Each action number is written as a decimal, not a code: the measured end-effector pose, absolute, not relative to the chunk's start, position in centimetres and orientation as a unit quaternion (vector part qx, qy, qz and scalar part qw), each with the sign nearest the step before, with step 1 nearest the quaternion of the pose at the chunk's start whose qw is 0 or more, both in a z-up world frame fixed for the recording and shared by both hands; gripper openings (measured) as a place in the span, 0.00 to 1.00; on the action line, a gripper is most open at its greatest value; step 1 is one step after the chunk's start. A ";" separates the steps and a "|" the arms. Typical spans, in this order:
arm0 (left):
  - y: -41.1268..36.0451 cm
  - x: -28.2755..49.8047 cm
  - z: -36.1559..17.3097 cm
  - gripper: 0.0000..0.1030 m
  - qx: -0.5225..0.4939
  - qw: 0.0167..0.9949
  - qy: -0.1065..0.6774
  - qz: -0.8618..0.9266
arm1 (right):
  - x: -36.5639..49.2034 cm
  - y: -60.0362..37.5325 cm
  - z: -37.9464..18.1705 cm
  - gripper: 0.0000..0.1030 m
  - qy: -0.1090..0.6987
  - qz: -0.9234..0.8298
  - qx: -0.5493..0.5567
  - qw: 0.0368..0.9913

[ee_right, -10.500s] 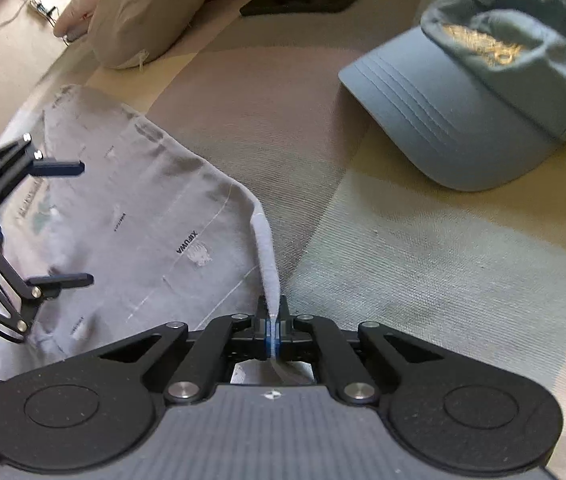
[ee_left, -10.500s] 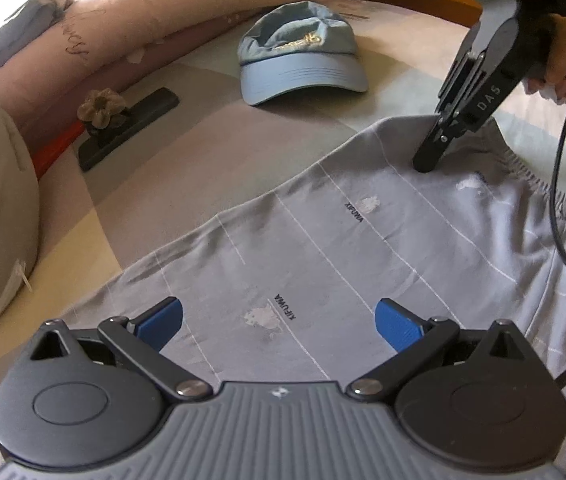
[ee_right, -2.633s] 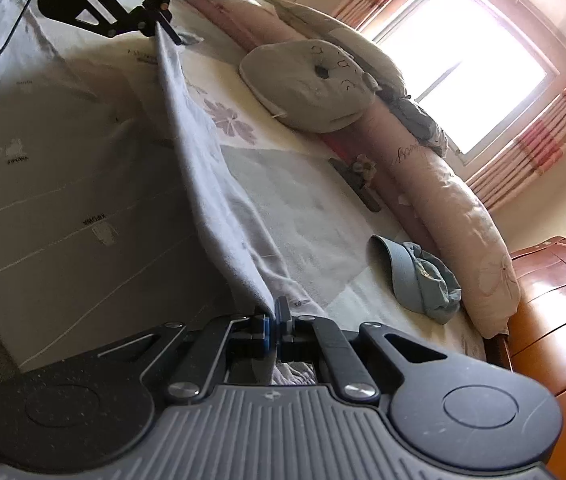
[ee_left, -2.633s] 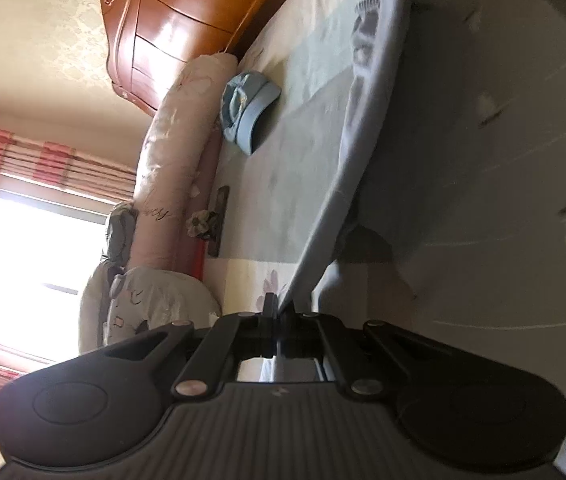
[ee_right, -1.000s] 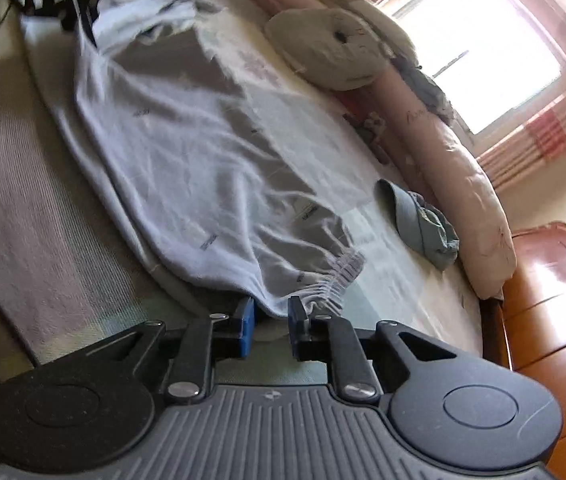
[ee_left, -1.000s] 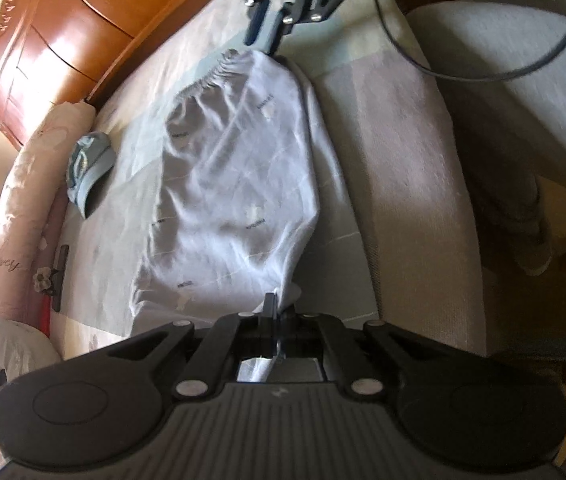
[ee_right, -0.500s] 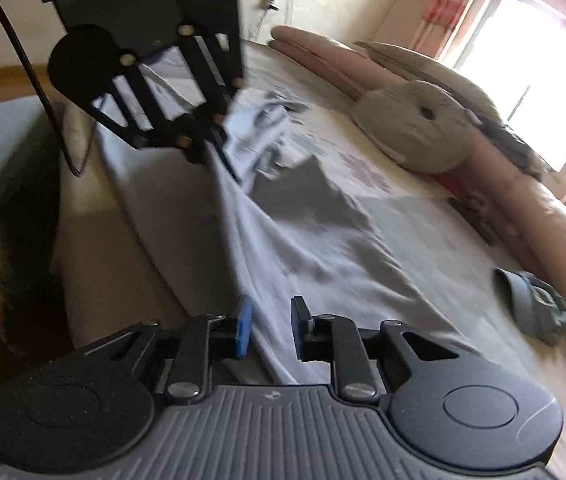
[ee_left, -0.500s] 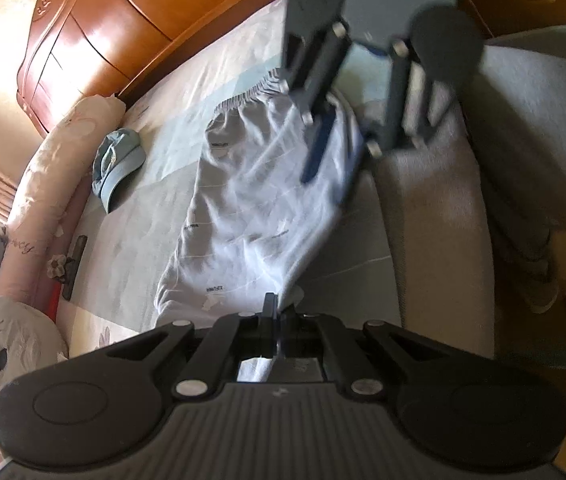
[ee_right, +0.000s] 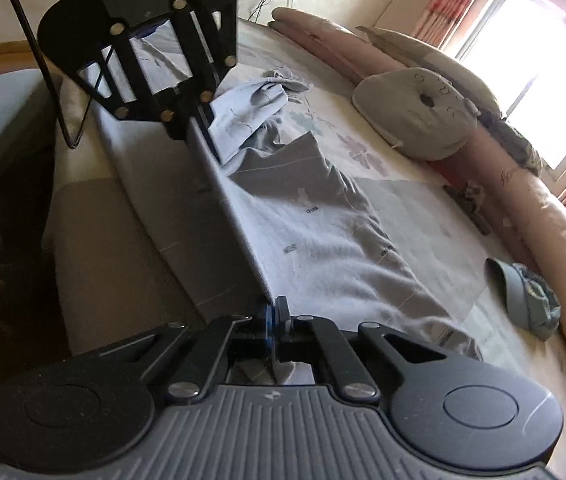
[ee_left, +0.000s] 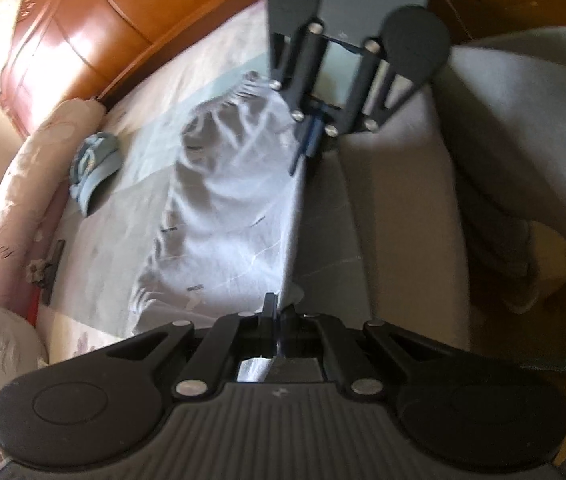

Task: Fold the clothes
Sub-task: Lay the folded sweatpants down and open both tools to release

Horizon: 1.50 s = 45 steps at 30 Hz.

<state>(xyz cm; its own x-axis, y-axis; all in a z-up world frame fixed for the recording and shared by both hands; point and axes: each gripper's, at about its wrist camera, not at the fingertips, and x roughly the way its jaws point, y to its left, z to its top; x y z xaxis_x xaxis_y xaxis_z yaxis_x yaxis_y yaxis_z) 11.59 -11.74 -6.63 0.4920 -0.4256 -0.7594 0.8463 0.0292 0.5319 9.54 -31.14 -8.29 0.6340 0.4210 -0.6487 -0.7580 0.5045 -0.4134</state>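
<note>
1. Grey cloth fills the left wrist view: the shorts (ee_left: 235, 204) lie on the bed (ee_left: 395, 208) near its front side, their gathered waistband toward the wooden headboard (ee_left: 95, 28). The left claw (ee_left: 274, 322) is pinched on the near corner of the shorts, just as it was a second ago. Across from it the right claw (ee_left: 303, 152) is now clamped on the far end of the same edge; half a second ago it hung there with its fingers apart.

2. Grey fabric again in the right wrist view: the right claw (ee_right: 273, 316) has just snapped together on the edge of the shorts (ee_right: 323, 232), where a moment earlier the cloth ran through a gap between its blue pads. From here the edge runs taut and straight up to the left claw (ee_right: 199, 128), which grips the other end. A blue cap (ee_right: 523, 300) and a round pillow (ee_right: 415, 112) sit well apart, toward the window.

3. With both ends of this edge now held, I judge the shorts ready to be lifted and carried across for the next fold, which is not yet made.
</note>
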 end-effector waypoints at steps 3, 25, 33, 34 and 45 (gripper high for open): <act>-11.6 11.5 -7.2 0.00 0.524 0.681 0.210 -0.466 | 9.3 -31.3 -8.7 0.02 0.252 0.362 -0.339 0.831; -11.2 13.0 -4.3 0.11 0.406 0.780 0.235 -0.413 | 11.0 -44.1 -6.0 0.23 0.349 0.162 0.079 0.920; -12.7 13.9 -8.2 0.11 0.317 0.820 0.295 -0.376 | 12.0 -45.7 -8.9 0.29 0.346 0.103 0.180 0.915; -12.6 13.7 -8.3 0.10 0.309 0.824 0.296 -0.371 | 12.0 -46.0 -9.2 0.30 0.343 0.100 0.199 0.913; -12.8 13.4 -8.1 0.10 0.255 0.845 0.323 -0.340 | 13.8 -46.4 -10.9 0.39 0.338 0.100 0.270 0.896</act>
<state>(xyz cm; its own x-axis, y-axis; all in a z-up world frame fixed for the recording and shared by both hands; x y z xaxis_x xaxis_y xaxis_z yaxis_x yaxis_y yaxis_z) 13.42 -12.83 -8.14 0.5596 -0.4104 -0.7201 0.7402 0.6383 0.2114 13.82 -46.35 -10.88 0.7511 0.3614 -0.5525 0.0039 0.8344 0.5511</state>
